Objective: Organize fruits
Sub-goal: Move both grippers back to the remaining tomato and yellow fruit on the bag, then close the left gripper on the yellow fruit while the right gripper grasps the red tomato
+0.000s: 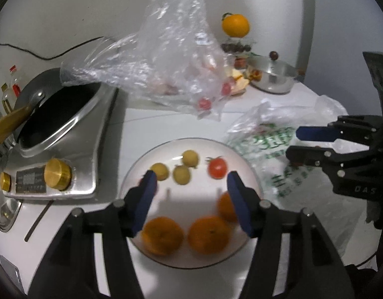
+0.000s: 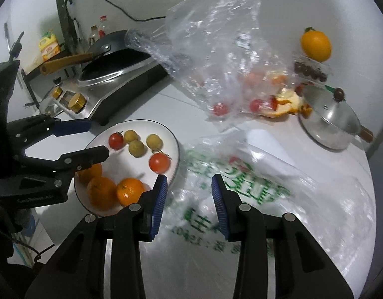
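Note:
A white plate [image 1: 181, 140] [image 2: 141, 120] holds three oranges [image 1: 207, 234], small yellow-green fruits [image 1: 182, 174] and cherry tomatoes [image 1: 217, 167]. My left gripper [image 1: 191, 177] [image 2: 98, 138] hovers over the plate, open, with nothing between its pads. Beside the plate lies a green-printed plastic bag [image 1: 273, 154] [image 2: 241, 174]. My right gripper [image 2: 189, 179] [image 1: 293, 142] is open above that bag, with nothing between its pads. Behind the plate a crumpled clear bag [image 1: 166, 57] [image 2: 211, 57], blurred, contains several cherry tomatoes [image 2: 220, 108].
A steel cooker with a dark wok [image 1: 62, 114] stands left of the plate. At the back right are a lidded steel pot [image 1: 271, 74], orange peel [image 2: 286, 102] and an orange [image 1: 235, 25] atop a glass stand. Bottles [image 2: 101, 27] line the wall.

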